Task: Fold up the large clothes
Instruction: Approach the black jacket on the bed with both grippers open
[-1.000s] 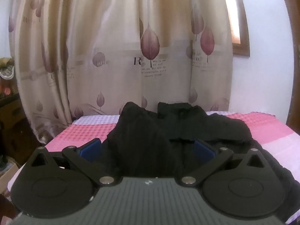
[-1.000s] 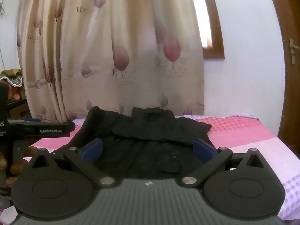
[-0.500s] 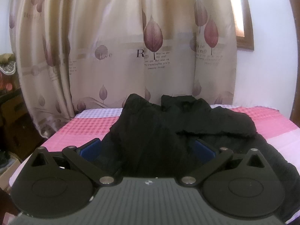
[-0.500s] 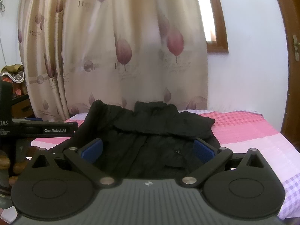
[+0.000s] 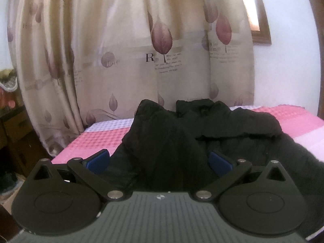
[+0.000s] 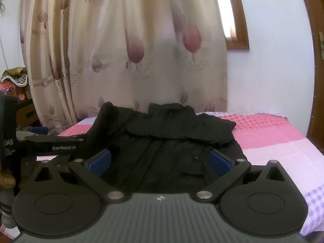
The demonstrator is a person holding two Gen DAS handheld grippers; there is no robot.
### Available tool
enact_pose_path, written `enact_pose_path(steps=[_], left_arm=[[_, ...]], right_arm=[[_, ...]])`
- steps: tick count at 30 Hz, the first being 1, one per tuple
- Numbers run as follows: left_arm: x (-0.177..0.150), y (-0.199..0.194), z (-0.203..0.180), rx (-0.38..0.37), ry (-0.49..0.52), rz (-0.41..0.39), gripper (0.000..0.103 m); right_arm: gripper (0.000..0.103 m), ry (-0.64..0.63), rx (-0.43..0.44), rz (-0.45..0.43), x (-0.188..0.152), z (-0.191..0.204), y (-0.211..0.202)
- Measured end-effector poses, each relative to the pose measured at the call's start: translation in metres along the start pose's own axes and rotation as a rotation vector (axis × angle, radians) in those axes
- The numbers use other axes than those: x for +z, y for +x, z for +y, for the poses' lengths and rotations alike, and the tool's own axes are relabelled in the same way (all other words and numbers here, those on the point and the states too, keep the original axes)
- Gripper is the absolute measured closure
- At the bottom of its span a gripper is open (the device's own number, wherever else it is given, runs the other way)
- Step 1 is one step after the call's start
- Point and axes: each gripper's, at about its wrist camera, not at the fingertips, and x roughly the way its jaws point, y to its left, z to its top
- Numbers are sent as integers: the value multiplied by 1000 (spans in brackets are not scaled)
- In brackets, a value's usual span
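Note:
A large black jacket (image 5: 178,141) lies spread on a bed with a pink and white checked cover (image 5: 97,139); its sleeves are folded in across the chest. My left gripper (image 5: 159,161) is open just above the jacket's near left part, blue pads wide apart, holding nothing. In the right wrist view the same black jacket (image 6: 172,141) fills the middle, collar at the far end. My right gripper (image 6: 160,161) is open over its near hem with nothing between the fingers. The left gripper's body (image 6: 54,145) shows at the left edge of the right wrist view.
A beige curtain with leaf prints (image 5: 141,50) hangs right behind the bed. A wooden window frame (image 6: 237,40) and white wall stand to the right, a brown door frame (image 6: 316,81) at the far right. Dark furniture with clutter (image 5: 12,117) sits left of the bed.
Both grippers have tilted or dropped slightly, so the jacket and bed sit a little lower in view. Both stay open and the jacket has not moved.

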Motion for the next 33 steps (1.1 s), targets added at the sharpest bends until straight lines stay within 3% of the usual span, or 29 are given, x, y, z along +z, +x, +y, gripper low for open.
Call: enact_pose_path(steps=[6, 12, 17, 20, 23, 26, 33], left_arm=[[-27, 3, -11, 25, 82, -31, 0], [-45, 25, -24, -6, 153, 10, 0], [-56, 34, -35, -22, 224, -15, 3], [-57, 37, -36, -62, 232, 4, 9], [-56, 26, -33, -79, 208, -6, 0], [-55, 17, -32, -100, 175, -15, 0], [-76, 32, -49, -117, 244, 20, 0]], right_arm=[[0, 20, 0, 29, 0, -3, 8], [0, 40, 1, 61, -4, -7, 20], [0, 42, -3, 80, -6, -8, 28], [0, 45, -5, 94, -6, -9, 34], [0, 48, -11, 106, -7, -11, 37], [0, 61, -20, 122, -9, -13, 43], [0, 95, -13, 166, -12, -18, 53]])
